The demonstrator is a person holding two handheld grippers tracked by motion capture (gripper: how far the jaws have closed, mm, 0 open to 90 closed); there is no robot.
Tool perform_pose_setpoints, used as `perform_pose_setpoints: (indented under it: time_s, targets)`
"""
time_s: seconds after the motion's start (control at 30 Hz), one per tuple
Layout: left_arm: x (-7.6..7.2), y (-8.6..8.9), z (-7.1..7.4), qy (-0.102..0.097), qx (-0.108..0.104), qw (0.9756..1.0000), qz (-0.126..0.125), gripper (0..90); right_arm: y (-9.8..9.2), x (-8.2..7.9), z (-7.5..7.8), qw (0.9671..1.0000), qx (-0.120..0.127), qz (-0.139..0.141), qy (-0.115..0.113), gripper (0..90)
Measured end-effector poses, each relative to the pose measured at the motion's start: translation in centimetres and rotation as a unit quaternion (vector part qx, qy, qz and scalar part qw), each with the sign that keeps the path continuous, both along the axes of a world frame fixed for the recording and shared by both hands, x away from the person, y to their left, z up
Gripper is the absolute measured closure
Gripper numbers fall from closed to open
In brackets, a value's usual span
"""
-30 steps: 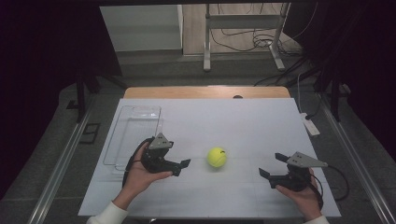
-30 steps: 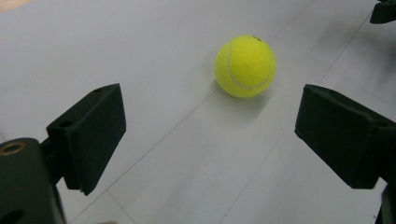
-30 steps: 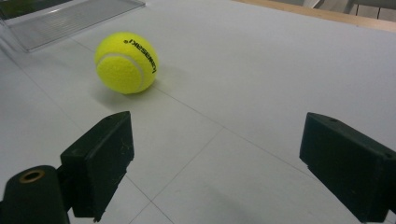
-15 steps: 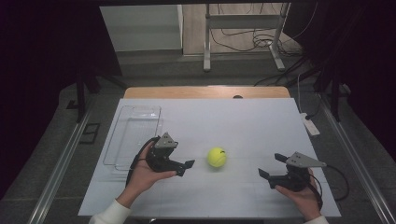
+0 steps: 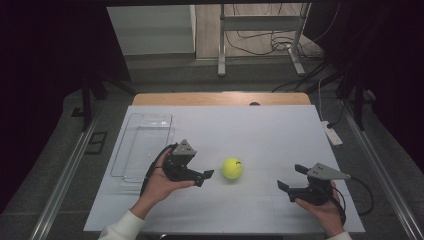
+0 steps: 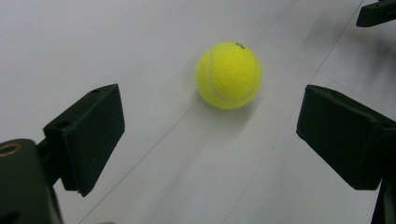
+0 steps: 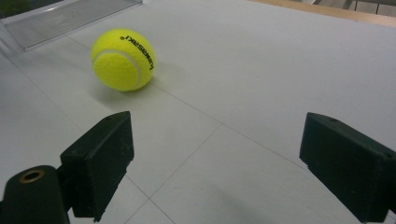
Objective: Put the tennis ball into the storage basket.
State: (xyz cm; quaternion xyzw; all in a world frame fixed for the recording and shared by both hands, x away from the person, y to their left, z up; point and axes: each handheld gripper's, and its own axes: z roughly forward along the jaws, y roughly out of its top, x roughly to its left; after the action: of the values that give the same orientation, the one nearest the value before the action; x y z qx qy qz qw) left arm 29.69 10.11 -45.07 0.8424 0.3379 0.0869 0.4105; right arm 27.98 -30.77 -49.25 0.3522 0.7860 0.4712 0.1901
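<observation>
Left gripper (image 5: 206,176) points right at the tennis ball (image 5: 232,168), jaws spread wide with nothing between them; they have just been opening a little further. In the left gripper view the ball (image 6: 229,75) lies ahead of the tips, centred in the gap but apart from both pads. Right gripper (image 5: 290,177) hangs well to the right, jaws also wide and empty, aimed back toward the ball (image 7: 123,59). Ball rests on the white table (image 5: 260,130), mid-table, near side. Clear tray (image 5: 142,145) sits at the left, holding nothing. Judgement: approach only; the grasp, the lift and probably the carry to the tray all remain.
</observation>
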Motion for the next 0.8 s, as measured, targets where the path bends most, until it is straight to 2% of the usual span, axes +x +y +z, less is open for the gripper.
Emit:
perform_pose_setpoints:
  time_s: [0.43,0.53,0.8]
  targets:
    - [0.5,-0.7,0.3,0.004,-0.001,0.9999,-0.013,8.6,0.1,0.0,-0.2,1.0000,-0.001,-0.002,0.004,10.6]
    - [0.6,-1.2,0.3,0.004,0.006,0.9998,-0.017,8.5,0.1,0.0,-0.2,1.0000,-0.002,0.000,0.003,10.6]
    - [1.1,-2.0,0.6,0.004,0.007,0.9997,-0.025,8.1,0.1,0.2,-0.2,1.0000,-0.001,0.001,0.002,10.6]
